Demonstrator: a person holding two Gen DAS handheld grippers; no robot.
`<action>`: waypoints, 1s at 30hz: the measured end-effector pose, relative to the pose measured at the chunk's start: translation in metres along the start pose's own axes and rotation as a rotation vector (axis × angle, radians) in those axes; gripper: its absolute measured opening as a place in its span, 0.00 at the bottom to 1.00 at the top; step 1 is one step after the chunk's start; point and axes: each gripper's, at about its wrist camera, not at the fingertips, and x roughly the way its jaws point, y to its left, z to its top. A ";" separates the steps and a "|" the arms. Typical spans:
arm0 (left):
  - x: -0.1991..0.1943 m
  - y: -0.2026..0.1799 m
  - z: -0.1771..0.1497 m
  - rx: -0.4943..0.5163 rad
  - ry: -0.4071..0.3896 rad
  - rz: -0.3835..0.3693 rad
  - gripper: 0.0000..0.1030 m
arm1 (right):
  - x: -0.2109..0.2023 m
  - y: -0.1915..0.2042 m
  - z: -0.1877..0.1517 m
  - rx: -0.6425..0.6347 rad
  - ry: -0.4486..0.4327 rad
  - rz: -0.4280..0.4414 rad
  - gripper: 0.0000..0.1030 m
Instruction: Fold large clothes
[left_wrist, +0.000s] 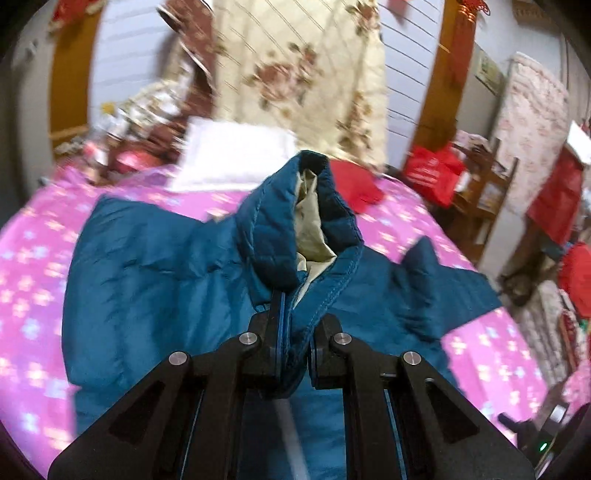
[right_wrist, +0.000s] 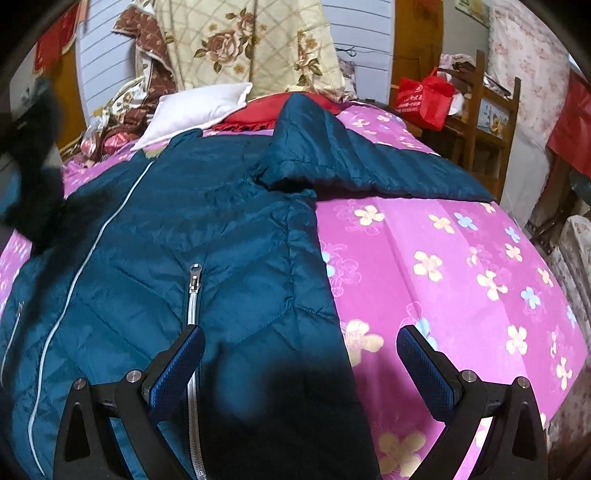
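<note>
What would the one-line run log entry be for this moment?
left gripper: shut on jacket edge, lifted | right gripper: open, above jacket side edge | surface: pink floral bedspread

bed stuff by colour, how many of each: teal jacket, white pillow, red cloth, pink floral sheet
teal: 1, the jacket
white: 1, the pillow
red: 1, the cloth behind the jacket
pink floral: 1, the sheet
total: 4

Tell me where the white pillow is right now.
The white pillow lies at the far end of the bed, upper left in the right wrist view, just beyond the blue jacket and beside the red cloth, below the floral quilt.
</note>
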 end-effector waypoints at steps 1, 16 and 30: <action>0.013 -0.006 -0.002 -0.018 0.015 -0.028 0.08 | 0.002 0.001 -0.001 -0.008 0.006 0.001 1.00; 0.054 0.006 -0.050 -0.083 0.120 -0.118 0.77 | 0.004 -0.008 0.001 0.042 0.013 0.018 1.00; -0.030 0.154 -0.094 -0.253 -0.061 0.166 0.77 | -0.006 0.035 0.020 -0.011 -0.097 -0.008 1.00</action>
